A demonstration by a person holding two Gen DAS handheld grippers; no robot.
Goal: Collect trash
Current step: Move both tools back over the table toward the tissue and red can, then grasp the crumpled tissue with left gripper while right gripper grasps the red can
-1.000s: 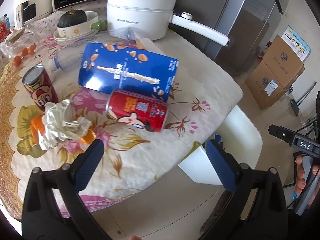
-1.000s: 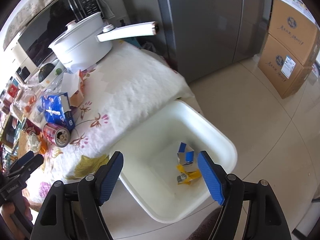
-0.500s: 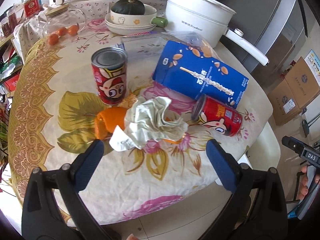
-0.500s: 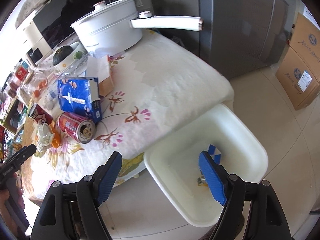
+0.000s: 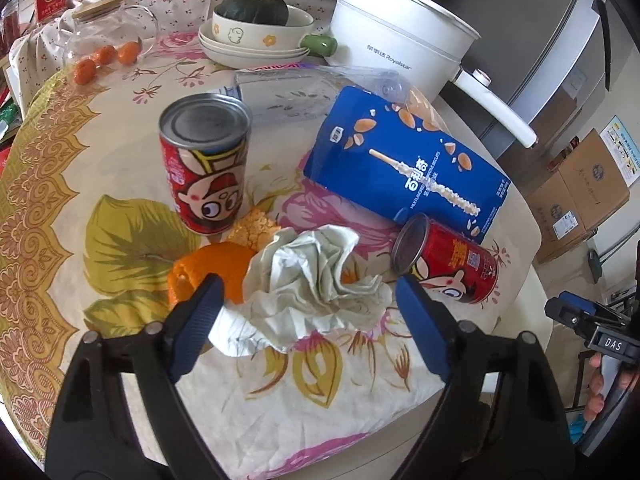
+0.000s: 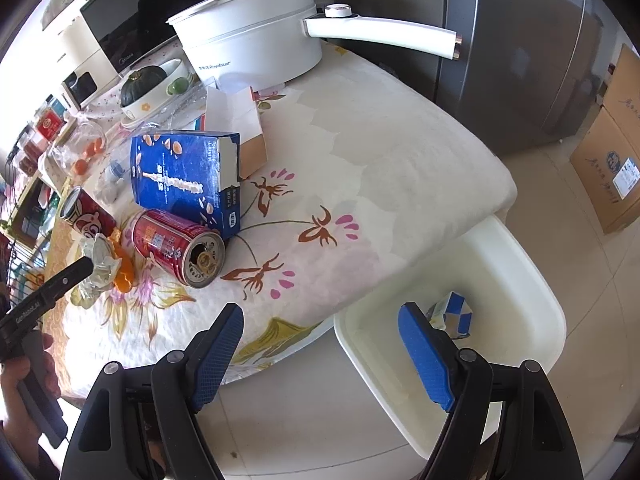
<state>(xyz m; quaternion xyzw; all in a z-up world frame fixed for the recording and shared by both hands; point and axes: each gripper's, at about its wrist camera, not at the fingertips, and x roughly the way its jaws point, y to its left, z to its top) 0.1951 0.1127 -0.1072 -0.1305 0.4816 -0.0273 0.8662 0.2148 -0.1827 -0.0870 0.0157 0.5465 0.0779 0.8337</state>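
Observation:
My left gripper (image 5: 308, 312) is open and empty, its fingers either side of a crumpled white tissue (image 5: 316, 284) that lies on orange peel (image 5: 208, 272). An upright red can (image 5: 206, 162), a red can on its side (image 5: 448, 266) and a blue biscuit box (image 5: 404, 164) lie around it on the floral tablecloth (image 5: 132, 240). My right gripper (image 6: 320, 350) is open and empty, off the table's front edge. Below it stands a white bin (image 6: 536, 292) holding a blue-and-white carton (image 6: 456, 314). The tipped can (image 6: 176, 246), the box (image 6: 184, 176) and the tissue (image 6: 100, 260) also show there.
A white electric pot (image 5: 400, 44) with a long handle, a bowl with a green squash (image 5: 256, 20), a clear plastic bottle (image 5: 296, 92) and a glass jar (image 5: 104, 36) stand at the back. A grey fridge (image 6: 520, 60) and cardboard boxes (image 6: 612, 160) are to the right.
My left gripper has swung left from the table's edge and closed in on the tissue. My right gripper has moved left from over the bin toward the table's edge. Both stay open.

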